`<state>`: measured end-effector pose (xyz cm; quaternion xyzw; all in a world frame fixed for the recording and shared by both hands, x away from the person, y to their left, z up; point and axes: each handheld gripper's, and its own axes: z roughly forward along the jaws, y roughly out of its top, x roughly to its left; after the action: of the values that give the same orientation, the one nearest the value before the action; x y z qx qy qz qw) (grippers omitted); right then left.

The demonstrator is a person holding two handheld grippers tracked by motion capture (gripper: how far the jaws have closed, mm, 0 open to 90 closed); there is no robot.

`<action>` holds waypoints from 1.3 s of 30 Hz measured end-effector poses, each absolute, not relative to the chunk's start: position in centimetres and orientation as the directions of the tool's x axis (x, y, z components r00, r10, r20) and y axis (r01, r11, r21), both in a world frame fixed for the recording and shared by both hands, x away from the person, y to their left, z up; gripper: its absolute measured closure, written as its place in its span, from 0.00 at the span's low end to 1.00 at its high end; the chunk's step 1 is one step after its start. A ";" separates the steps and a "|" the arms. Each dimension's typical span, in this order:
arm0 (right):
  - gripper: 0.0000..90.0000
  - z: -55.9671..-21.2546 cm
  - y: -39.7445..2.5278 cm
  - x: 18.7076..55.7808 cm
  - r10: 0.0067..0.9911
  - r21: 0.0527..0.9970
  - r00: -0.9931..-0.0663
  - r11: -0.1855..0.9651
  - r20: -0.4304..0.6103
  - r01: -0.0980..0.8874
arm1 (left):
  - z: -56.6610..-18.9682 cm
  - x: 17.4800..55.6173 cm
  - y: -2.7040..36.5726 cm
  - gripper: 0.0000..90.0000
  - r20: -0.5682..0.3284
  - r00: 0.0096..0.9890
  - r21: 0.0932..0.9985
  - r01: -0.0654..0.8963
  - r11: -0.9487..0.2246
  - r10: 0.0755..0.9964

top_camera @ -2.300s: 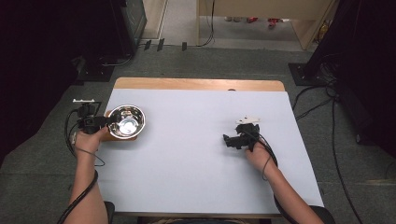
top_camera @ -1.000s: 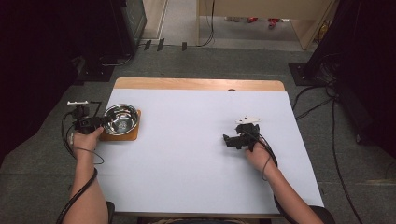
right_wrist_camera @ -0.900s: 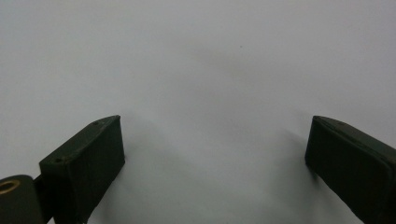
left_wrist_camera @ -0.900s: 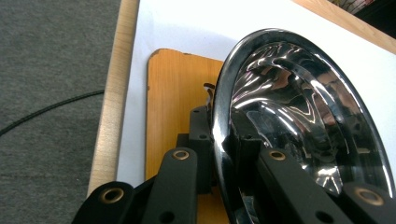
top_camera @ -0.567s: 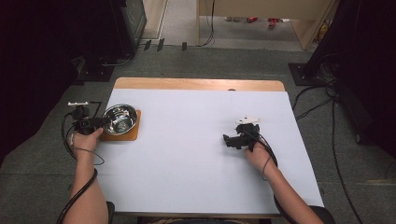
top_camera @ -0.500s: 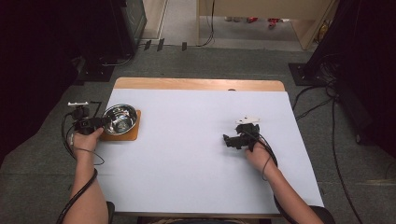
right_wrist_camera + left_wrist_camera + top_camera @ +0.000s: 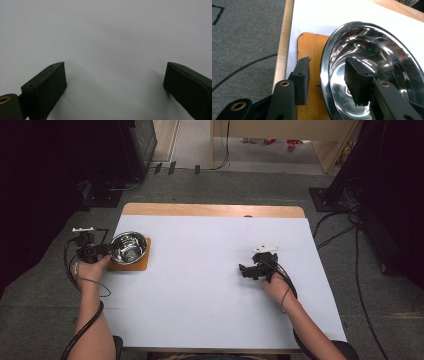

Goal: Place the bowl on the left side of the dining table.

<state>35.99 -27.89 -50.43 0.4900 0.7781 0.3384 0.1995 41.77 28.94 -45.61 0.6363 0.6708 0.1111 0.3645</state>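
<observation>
fingers of the left gripper [image 7: 327, 82] straddle the rim of the steel bowl [image 7: 374, 72] in the left gripper view: one black jaw sits outside the rim over the wooden board [image 7: 309, 50], the other reaches down inside the polished hollow. a gap shows between the outer pad and the rim, so the jaws stand parted around the wall rather than pinching it; whether the inner pad touches the metal i cannot tell. the bowl rests on the board, close to the table's left edge.

right gripper view next: the right gripper [image 7: 115, 82] has its jaws spread wide with nothing between them, just bare white table cover [image 7: 107, 32] beneath.

high view: the left gripper [image 7: 92, 251] is at the near-left side of the steel bowl [image 7: 128, 247], which sits on the orange-brown wooden board [image 7: 141, 265] at the left edge of the white table cover [image 7: 210, 285]. the right gripper [image 7: 256, 269] rests well apart, on the right half of the table, idle.

judging from this, the step in hand looks like setting the bowl onto the board, with the grip just let go or about to be. the next move would call for drawing the left gripper back and up so the inner jaw clears the rim without dragging the bowl off the board.
</observation>
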 end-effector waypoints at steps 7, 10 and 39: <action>0.05 -50.4 -27.9 36.0 0.898 0.722 -0.440 0.291 0.021 0.628 | -44.4 41.3 28.8 0.52 -0.323 0.089 0.642 0.752 0.149 0.942; 0.05 -50.4 -27.9 36.0 0.898 0.722 -0.440 0.291 0.021 0.628 | -43.8 41.1 28.5 0.50 -0.305 0.096 0.650 0.748 0.133 0.948; 0.05 -50.4 -27.9 36.0 0.897 0.722 -0.441 0.292 0.020 0.628 | -41.1 41.0 22.0 0.37 -0.256 0.301 0.687 0.726 -0.046 0.918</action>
<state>36.00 -27.90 -50.43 0.4896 0.7786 0.3380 0.1995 40.95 21.99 -41.07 0.7120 0.5773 0.1272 0.3790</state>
